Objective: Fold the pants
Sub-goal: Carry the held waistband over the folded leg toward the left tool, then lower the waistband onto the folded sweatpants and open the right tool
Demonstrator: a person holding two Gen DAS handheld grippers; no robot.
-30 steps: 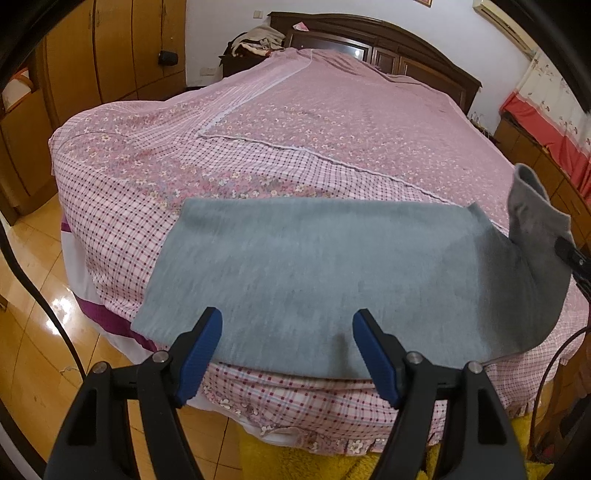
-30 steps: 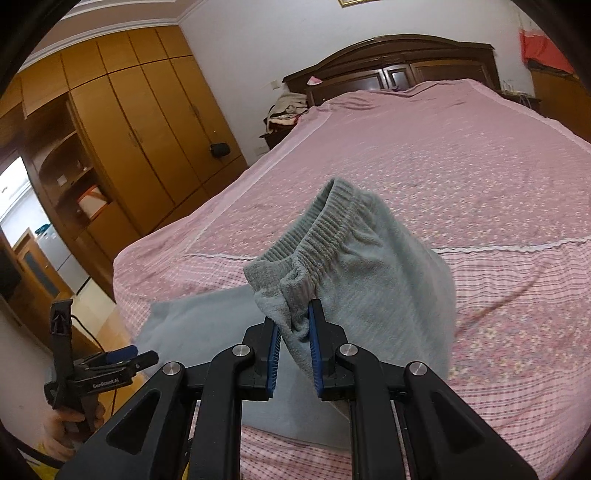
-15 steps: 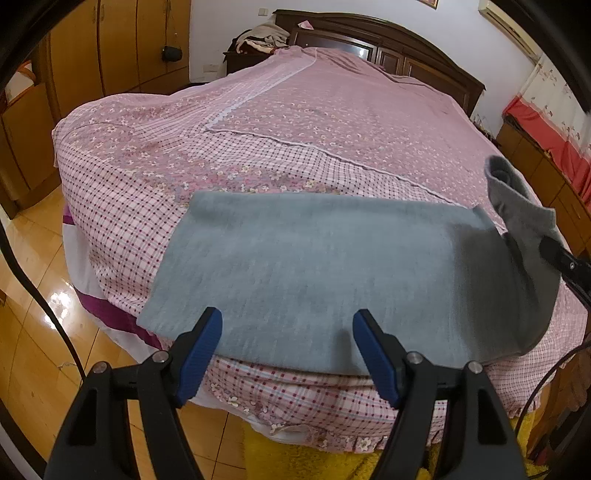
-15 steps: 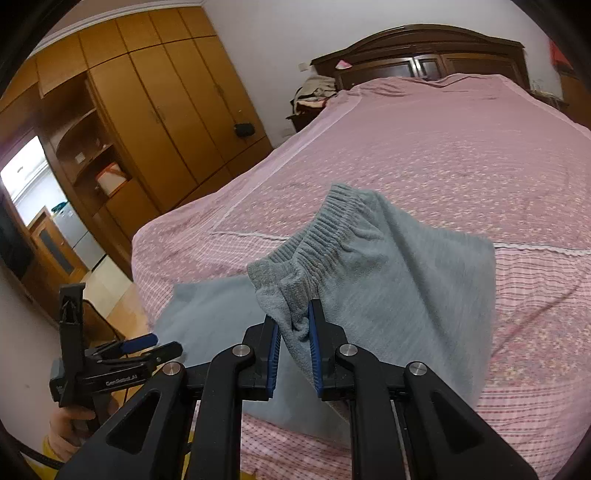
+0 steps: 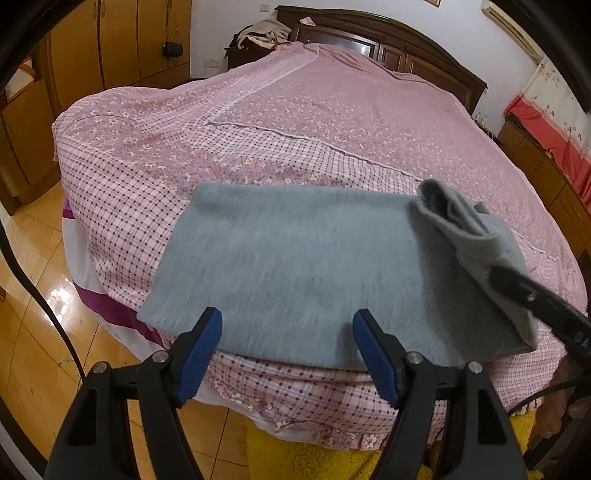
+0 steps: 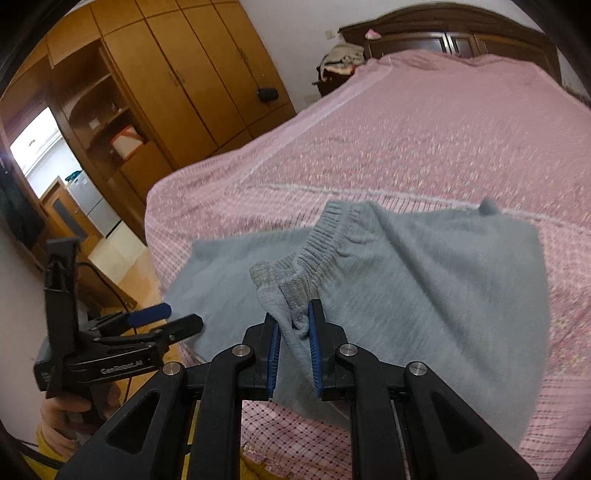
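Grey pants [image 5: 295, 266] lie across the near edge of the pink bed [image 5: 332, 122]. My right gripper [image 6: 293, 325] is shut on the ribbed waistband [image 6: 317, 254], holding that end lifted and doubled over the flat part of the pants [image 6: 443, 295]. In the left wrist view this raised fold [image 5: 461, 229] sits at the right, with the right gripper [image 5: 496, 275] coming in from there. My left gripper [image 5: 288, 332] hangs open just in front of the pants' near edge, nothing between its fingers. The right wrist view shows the left gripper [image 6: 177, 317] low at the left, held by a hand [image 6: 70, 406].
A dark wooden headboard [image 5: 388, 40] stands at the far end of the bed, with a pile of clothes [image 5: 262, 31] beside it. Wooden wardrobes [image 6: 177, 81] line the left wall. Shiny tiled floor [image 5: 33, 314] and a yellow mat [image 5: 314, 458] lie below the bed edge.
My right gripper has carried the waistband leftwards and lower over the flat pants, so the fold now covers more of them. The left gripper has stayed put and open.
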